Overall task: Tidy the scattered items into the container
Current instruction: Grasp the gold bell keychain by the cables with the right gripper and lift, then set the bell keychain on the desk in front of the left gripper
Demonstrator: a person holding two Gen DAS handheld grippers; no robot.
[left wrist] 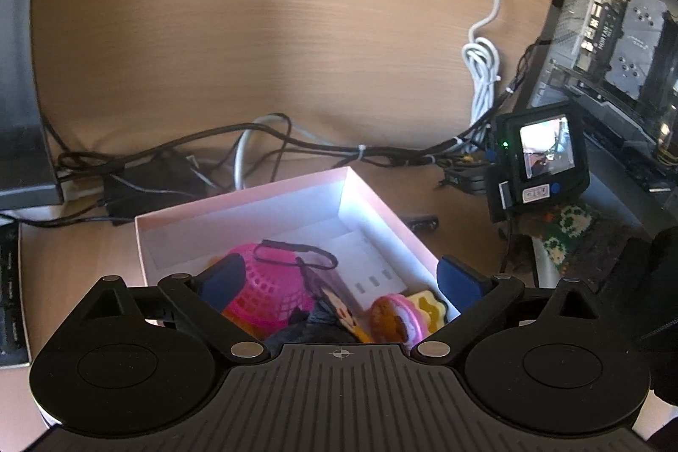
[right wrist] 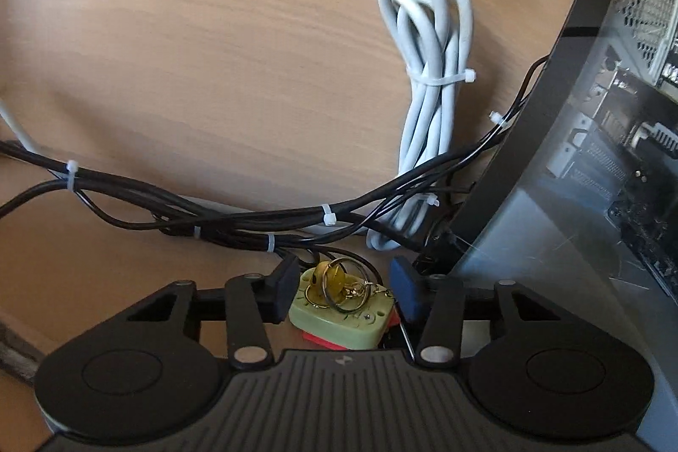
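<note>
Hovering tilted down over the pink box (left wrist: 271, 198), the left gripper (left wrist: 339, 280) held its fingers spread wide and empty, the pink basket (left wrist: 271, 291) and other toys lying in the box between and below them; a careless dip risked snagging the basket's black loop. In the right wrist view, the right gripper (right wrist: 345, 293) pointed downward with fingers narrowed around, perhaps not yet pressing, the green keychain toy (right wrist: 339, 318); its key ring (right wrist: 343, 284) or the black cables (right wrist: 254, 223) just ahead could catch.
</note>
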